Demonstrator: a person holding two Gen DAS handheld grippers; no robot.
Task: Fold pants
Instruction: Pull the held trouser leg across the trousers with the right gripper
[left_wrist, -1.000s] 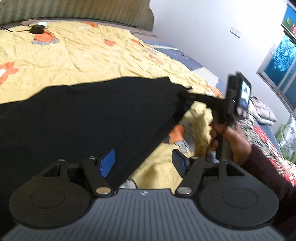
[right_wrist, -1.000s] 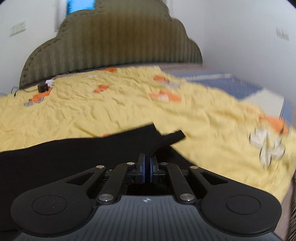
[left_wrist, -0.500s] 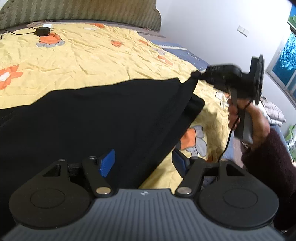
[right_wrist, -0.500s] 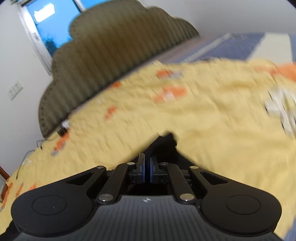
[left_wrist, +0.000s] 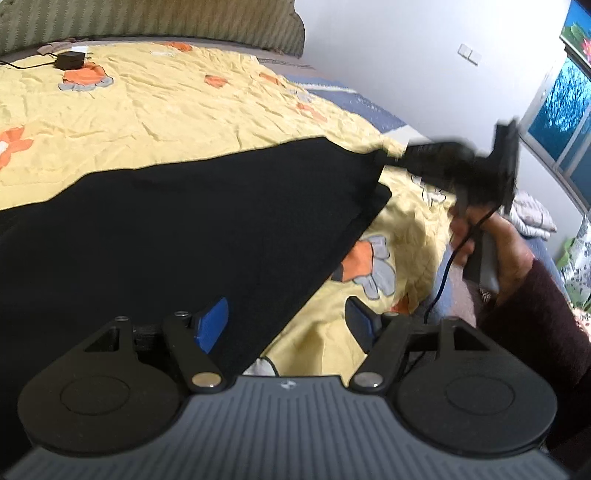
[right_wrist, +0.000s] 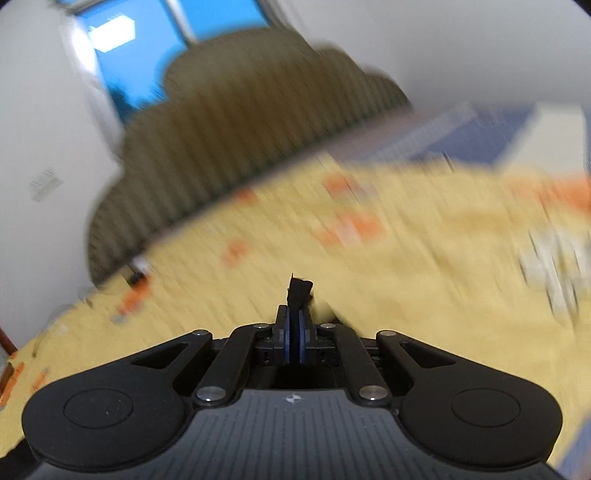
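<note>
Black pants (left_wrist: 177, 236) lie spread on the yellow bedspread (left_wrist: 184, 110). My left gripper (left_wrist: 286, 321) is open, low over the pants' near edge, its left pad over the cloth. My right gripper (left_wrist: 391, 155) is shut on the pants' far right corner and holds it lifted above the bed. In the right wrist view the right gripper (right_wrist: 294, 325) is shut on a small tuft of black cloth (right_wrist: 299, 291); the view is blurred by motion.
A padded headboard (left_wrist: 147, 18) stands at the bed's far end. A black charger with cable (left_wrist: 70, 59) lies near it. A patterned blanket (left_wrist: 532, 218) and a window (left_wrist: 554, 122) are at the right. A cable (left_wrist: 443, 266) hangs from the right gripper.
My right gripper has lifted the pants' corner higher and swung it toward the headboard; its view tilted upward. My left gripper has stayed open over the near edge.
</note>
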